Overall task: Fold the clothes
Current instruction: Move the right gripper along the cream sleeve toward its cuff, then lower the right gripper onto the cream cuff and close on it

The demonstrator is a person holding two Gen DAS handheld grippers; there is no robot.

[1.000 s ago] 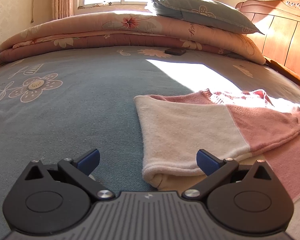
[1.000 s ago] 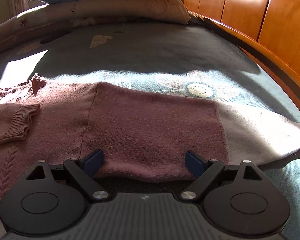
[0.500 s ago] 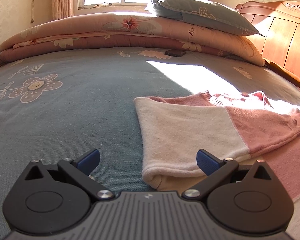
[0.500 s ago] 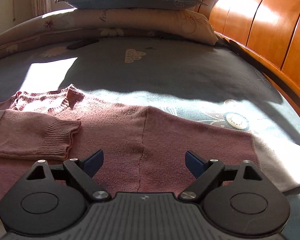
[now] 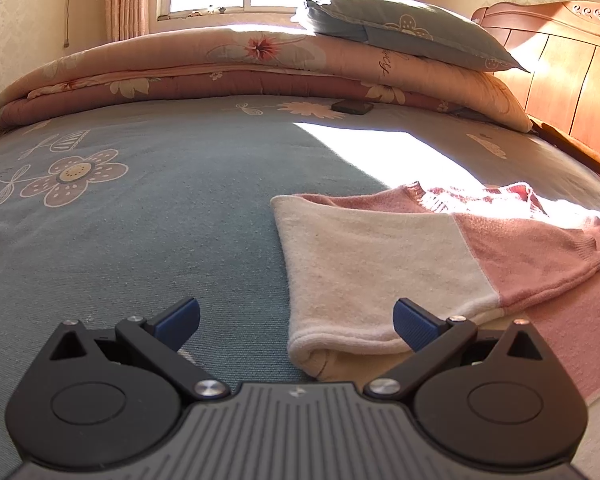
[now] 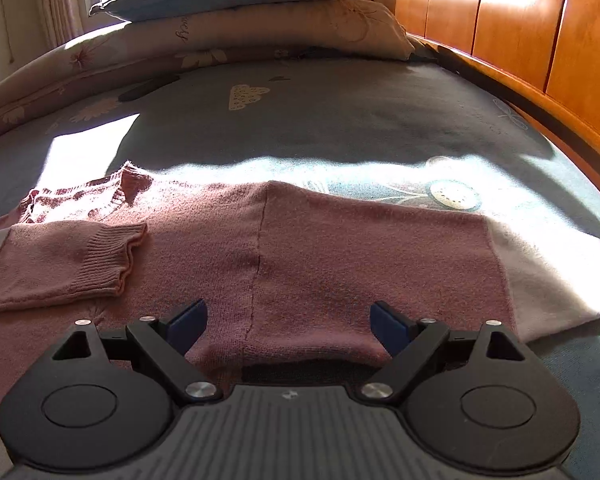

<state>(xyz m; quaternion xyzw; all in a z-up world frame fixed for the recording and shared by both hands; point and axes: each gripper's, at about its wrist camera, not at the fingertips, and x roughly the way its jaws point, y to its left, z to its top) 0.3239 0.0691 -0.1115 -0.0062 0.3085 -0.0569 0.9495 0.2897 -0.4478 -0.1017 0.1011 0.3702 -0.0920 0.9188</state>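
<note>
Both tools (image 5: 296, 322) (image 6: 288, 322) gape over a sweater (image 6: 320, 256) on the sunlit blue bedspread (image 5: 160, 220).

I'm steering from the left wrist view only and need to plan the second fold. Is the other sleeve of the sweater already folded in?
Observer: No. In the right wrist view the far sleeve lies stretched out flat toward the headboard.
Operator: Is the right tool holding it?
Observer: No, the right tool is open, with nothing between its fingers.
Operator: What colour is the sleeve's outer end?
Observer: Cream; the cream end lies in sunlight on the bed cover.
</note>
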